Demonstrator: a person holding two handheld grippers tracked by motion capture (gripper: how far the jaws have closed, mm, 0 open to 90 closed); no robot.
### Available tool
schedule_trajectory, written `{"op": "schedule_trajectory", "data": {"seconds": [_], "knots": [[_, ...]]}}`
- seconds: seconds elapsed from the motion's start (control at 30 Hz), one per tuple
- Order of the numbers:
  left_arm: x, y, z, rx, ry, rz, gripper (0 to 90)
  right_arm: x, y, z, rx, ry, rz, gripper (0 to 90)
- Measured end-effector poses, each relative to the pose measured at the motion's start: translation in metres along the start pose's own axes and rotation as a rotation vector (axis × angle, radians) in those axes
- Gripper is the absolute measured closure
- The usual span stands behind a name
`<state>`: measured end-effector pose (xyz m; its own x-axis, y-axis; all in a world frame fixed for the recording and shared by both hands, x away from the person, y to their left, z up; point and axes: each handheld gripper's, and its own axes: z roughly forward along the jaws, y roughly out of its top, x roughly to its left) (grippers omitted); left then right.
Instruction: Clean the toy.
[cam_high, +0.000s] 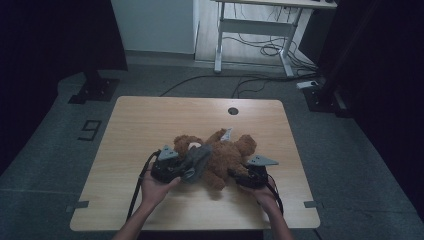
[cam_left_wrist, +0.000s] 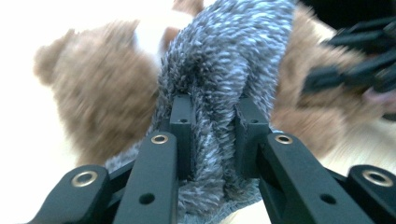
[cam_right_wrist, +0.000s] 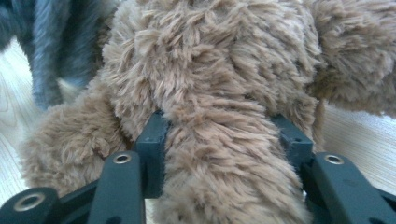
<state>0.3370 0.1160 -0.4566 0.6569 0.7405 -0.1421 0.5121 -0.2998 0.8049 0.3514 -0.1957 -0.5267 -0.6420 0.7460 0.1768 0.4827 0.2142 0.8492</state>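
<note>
Both tools work at the near middle of the table (cam_high: 130, 125). Left tool (cam_high: 184, 171) has its jaws pinched tight on a fold of the grey fuzzy cloth (cam_left_wrist: 224, 70); in the left gripper view the fabric bunches up between the two black jaws and rises over the bear behind it. Right tool (cam_high: 239, 176) has its jaws part-way in, set on either side of a brown furry limb of the teddy bear (cam_right_wrist: 219, 93); in the right gripper view the fur bulges between them and both jaws press into it. The person's hands come in from the near edge, one behind each tool.

Between the tools lies the teddy bear, flat on the wood, its long axis running roughly left to right across the table. Its head with round ears sits toward the left and slightly away, and its limbs splay toward the right and the far side. The grey cloth drapes over the bear's left part, next to the head.

Farther off, a small round hole (cam_high: 233, 111) sits near the table's far edge. On the floor to the left, a dark mark (cam_high: 90, 130) reads like the figure 9. Beyond stand a white desk frame (cam_high: 255, 30) and loose cables (cam_high: 260, 47).
</note>
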Motion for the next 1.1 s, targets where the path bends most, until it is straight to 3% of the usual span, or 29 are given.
{"op": "schedule_trajectory", "data": {"seconds": [0.07, 0.1, 0.13, 0.2, 0.3, 0.37, 0.53, 0.67, 0.73, 0.8, 0.9, 0.97, 1.1], "knots": [[-0.009, 0.012, 0.006, -0.005, -0.004, 0.024, 72.6, 0.000, -0.001, 0.000, -0.003, 0.003, -0.003, 50.5], [-0.019, 0.025, 0.018, -0.007, -0.010, 0.048, 72.6, -0.001, -0.002, 0.000, -0.005, 0.012, -0.002, 51.4], [-0.019, 0.025, 0.018, -0.007, -0.010, 0.048, 72.6, -0.001, -0.002, 0.000, -0.005, 0.012, -0.002, 51.4], [-0.030, 0.034, 0.034, 0.019, 0.003, 0.080, 72.6, -0.002, -0.002, -0.001, -0.007, 0.017, 0.000, 52.3], [-0.033, 0.034, 0.051, 0.051, 0.028, 0.098, 72.7, -0.003, -0.004, -0.002, -0.008, 0.017, -0.004, 55.7], [-0.028, 0.029, 0.050, 0.036, 0.028, 0.082, 72.8, -0.004, -0.004, -0.002, -0.006, 0.017, -0.009, 56.5], [-0.019, 0.020, 0.028, 0.000, 0.067, 0.090, 73.2, -0.003, -0.004, -0.002, 0.003, 0.024, -0.021, 57.9], [-0.005, 0.015, 0.004, -0.042, 0.132, 0.080, 73.2, -0.005, -0.005, -0.002, 0.001, 0.028, -0.012, 57.9], [0.004, 0.011, -0.002, -0.038, 0.171, 0.073, 73.2, -0.005, -0.005, -0.002, 0.001, 0.028, -0.009, 57.9], [0.020, 0.002, -0.003, -0.003, 0.246, 0.067, 73.4, -0.005, -0.005, -0.002, 0.001, 0.025, -0.012, 58.1], [0.047, -0.016, 0.000, 0.031, 0.243, -0.029, 73.4, -0.005, -0.006, -0.001, 0.004, 0.026, -0.014, 58.1], [0.060, -0.026, 0.003, 0.061, 0.263, -0.061, 73.4, -0.005, -0.006, -0.001, 0.004, 0.026, -0.014, 58.1], [0.073, -0.044, 0.009, 0.093, 0.248, -0.120, 73.4, -0.007, -0.006, -0.001, 0.005, 0.025, -0.010, 58.1]]}}
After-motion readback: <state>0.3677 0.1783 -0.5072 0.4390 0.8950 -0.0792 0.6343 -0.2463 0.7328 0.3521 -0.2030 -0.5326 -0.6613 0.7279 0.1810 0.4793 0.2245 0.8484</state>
